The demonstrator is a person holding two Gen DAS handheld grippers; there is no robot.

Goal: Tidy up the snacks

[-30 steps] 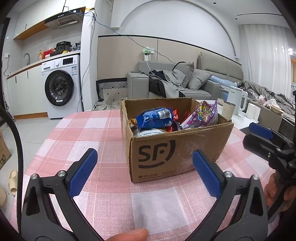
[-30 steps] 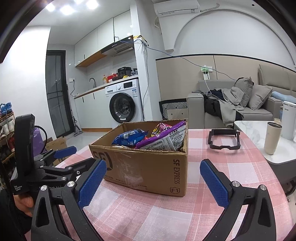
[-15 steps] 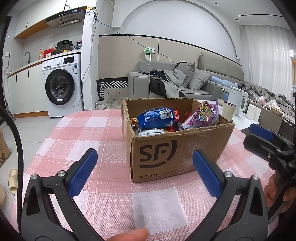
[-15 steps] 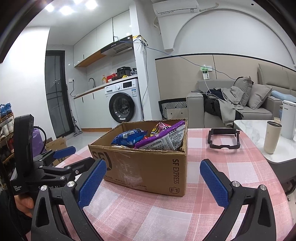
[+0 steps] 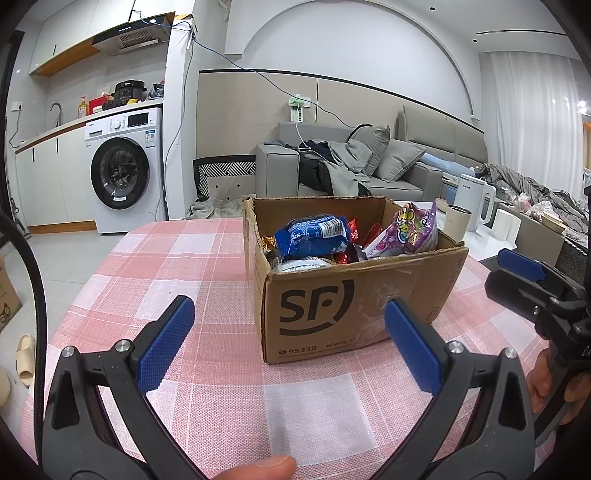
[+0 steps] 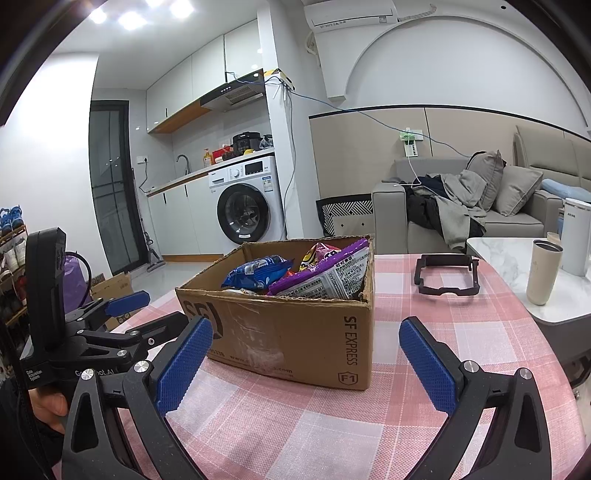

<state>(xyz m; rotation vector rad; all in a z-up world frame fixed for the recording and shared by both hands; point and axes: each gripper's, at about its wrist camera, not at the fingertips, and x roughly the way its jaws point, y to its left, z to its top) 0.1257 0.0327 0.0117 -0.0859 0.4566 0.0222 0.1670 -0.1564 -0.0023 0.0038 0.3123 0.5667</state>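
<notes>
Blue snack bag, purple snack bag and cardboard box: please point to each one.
blue snack bag [image 5: 312, 234], left wrist view, middle of its front.
purple snack bag [image 6: 325, 275], right wrist view, its printed back.
cardboard box [image 5: 354, 310], left wrist view, front wall.

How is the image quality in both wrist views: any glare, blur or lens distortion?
Left wrist view: sharp, evenly lit; fisheye bends the walls and darkens the corners; cardboard box print stays readable. Right wrist view: ceiling lights blow out at the top left; the box tape shines faintly; no motion blur.
</notes>
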